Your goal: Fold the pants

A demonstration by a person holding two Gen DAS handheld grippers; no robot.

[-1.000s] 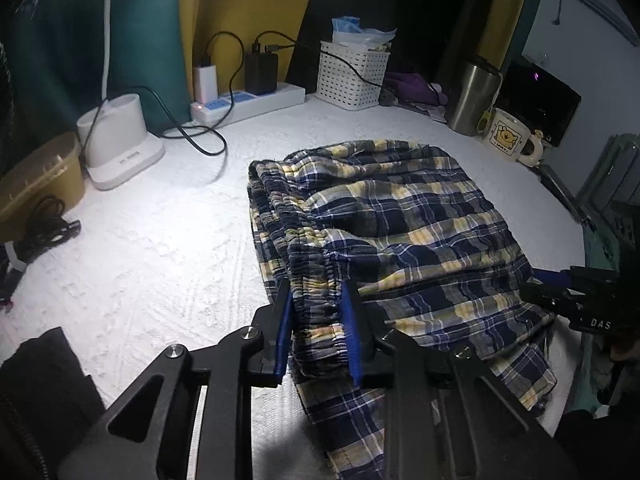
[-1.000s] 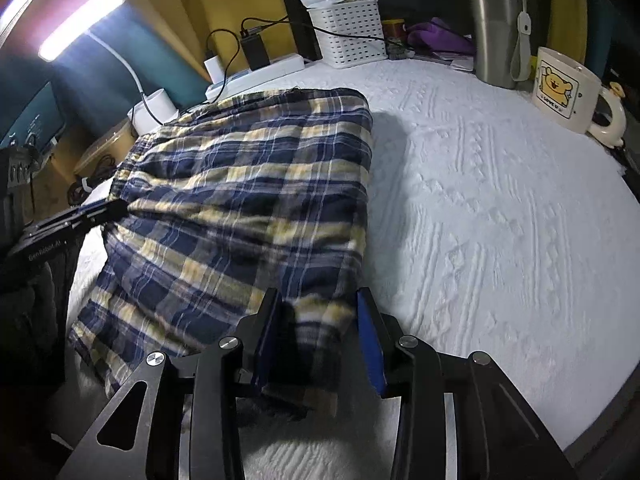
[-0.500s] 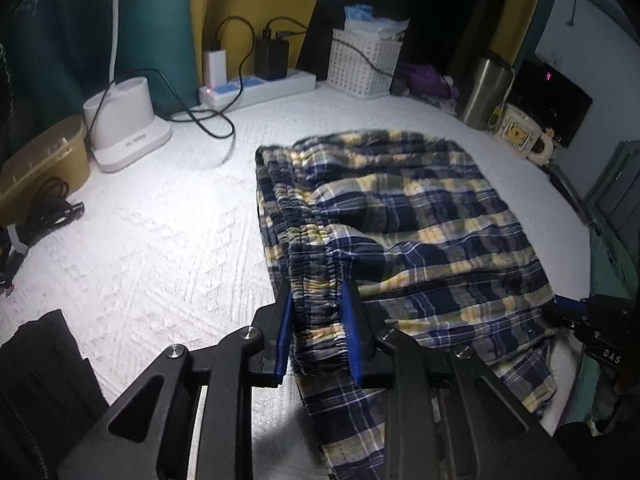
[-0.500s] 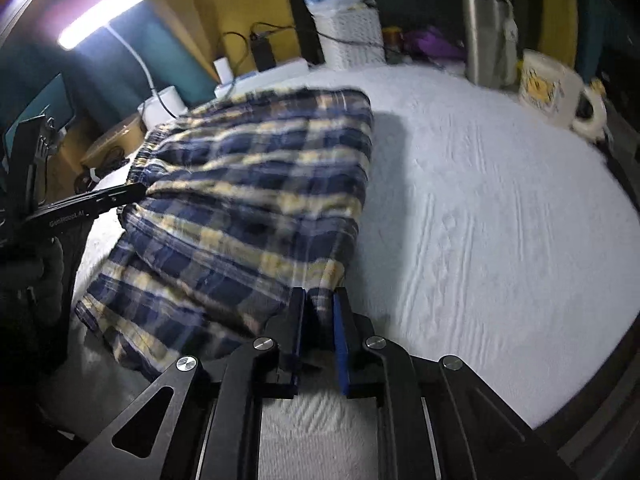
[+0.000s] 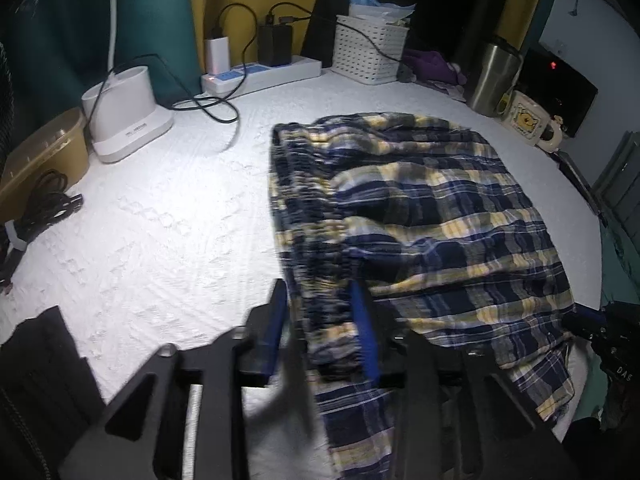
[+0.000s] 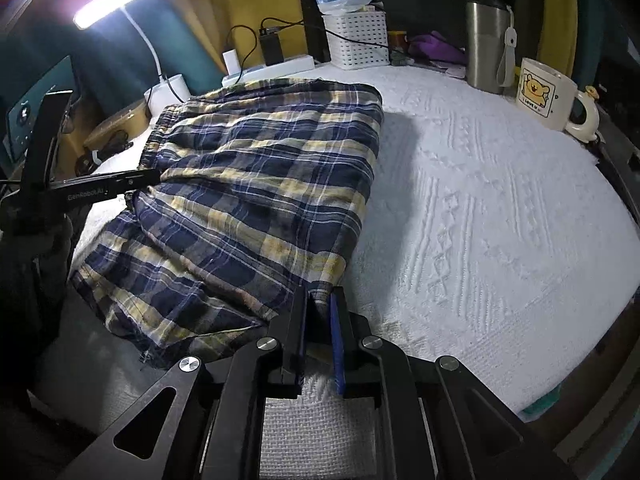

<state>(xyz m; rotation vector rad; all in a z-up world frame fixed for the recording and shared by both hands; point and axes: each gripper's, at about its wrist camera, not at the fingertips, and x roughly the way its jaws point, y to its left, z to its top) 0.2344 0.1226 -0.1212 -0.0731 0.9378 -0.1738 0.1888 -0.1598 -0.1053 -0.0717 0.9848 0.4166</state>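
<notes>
- Nearest, the right gripper [image 6: 318, 312] has just been closing and is clamped on the near hem corner of the navy-and-yellow plaid cotton pants [image 6: 264, 192].
- The left gripper [image 5: 320, 324] has just been opening; the elastic waistband sits between its parted jaws, seemingly released.
- The pants lie half-folded on the white textured tablecloth [image 6: 480, 220].
- Behind the pants stands a white perforated plastic basket [image 5: 370, 54].
- Likely next: re-grip the waistband, then carry both edges over.

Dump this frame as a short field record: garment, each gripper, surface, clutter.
garment: plaid pants, folded over, lying on the table
left gripper: jaws just been opening, waistband between them, pads no longer pressing
right gripper: jaws just closed, pinching the hem corner
surface: white textured cloth
clutter: mug, steel tumbler, white basket, power strip, lamp base
</notes>
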